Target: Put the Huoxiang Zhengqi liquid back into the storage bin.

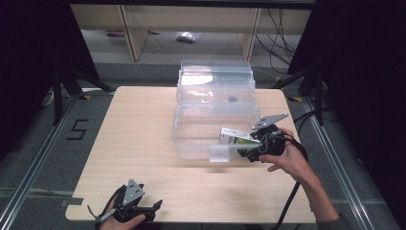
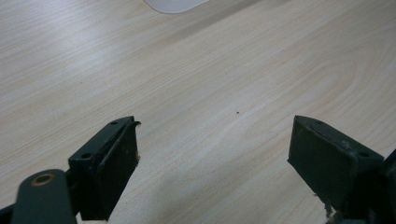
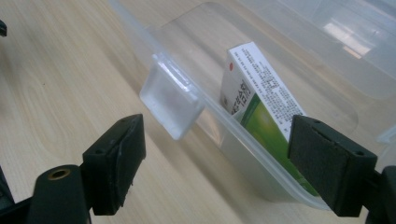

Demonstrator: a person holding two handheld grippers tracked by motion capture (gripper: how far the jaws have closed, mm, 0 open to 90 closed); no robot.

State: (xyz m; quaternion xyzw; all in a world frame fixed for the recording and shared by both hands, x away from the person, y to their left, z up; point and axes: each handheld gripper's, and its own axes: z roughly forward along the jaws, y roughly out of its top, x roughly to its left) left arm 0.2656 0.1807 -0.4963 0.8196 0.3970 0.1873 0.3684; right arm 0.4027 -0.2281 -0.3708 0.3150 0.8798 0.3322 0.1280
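Here's the green-and-white carton (image 3: 254, 100), leaning tilted against the near wall inside the clear plastic bin (image 3: 261, 154), its printed white face up and its green face towards the camera. By the look of it, it's a light cardboard box: stiff along the edges, easy to dent on the broad faces, with a glossy skin that could slip under a loose pinch. Best bet is to close across the narrow sides near the upper end, where it pokes above the rim.

In the high view the right tongs (image 1: 253, 149) sit at the bin's front right corner, close by the carton (image 1: 235, 136). In the right gripper view their jaws stand wide with nothing between them; the rim runs across the gap and the carton shows beside the right-hand jaw.

What's in the way? That near wall and rim, plus the square clear latch tab (image 3: 171, 101) sticking out from it. The bin's hinged lid (image 1: 215, 75) stands open behind.

Down at the near edge of the worktop (image 1: 139, 143), the left tongs (image 1: 152, 208) rest, jaws spread wide over bare wood, well apart from it all
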